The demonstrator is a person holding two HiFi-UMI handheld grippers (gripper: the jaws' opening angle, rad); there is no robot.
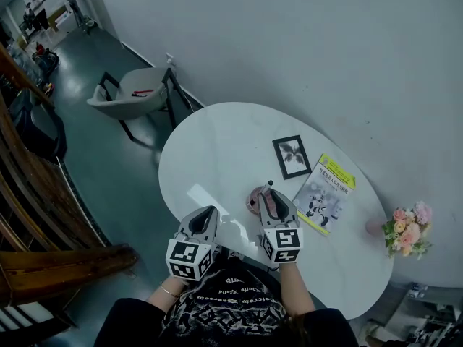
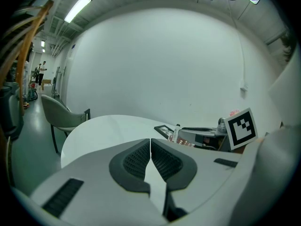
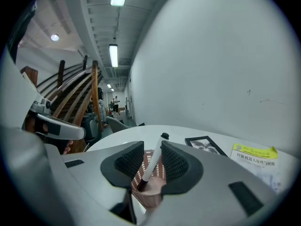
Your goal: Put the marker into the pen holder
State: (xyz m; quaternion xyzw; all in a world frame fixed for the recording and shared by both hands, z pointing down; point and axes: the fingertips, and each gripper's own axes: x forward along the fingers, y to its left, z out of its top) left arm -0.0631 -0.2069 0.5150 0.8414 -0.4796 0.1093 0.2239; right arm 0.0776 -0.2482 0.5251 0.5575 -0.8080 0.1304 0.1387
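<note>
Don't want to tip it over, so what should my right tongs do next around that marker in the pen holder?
Probably ease the right tongs straight back, clear of the marker. It already stands leaning in the pen holder, and the pads sit apart on either side of it, so nothing needs releasing.

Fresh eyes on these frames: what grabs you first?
The marker stands tilted in the reddish patterned pen holder near the front edge of the round white table, with the fingers of the right gripper apart on either side of it. The left gripper is shut and empty to its left. A framed picture and booklet lie beyond, with a pink bouquet at the table's right edge.
</note>
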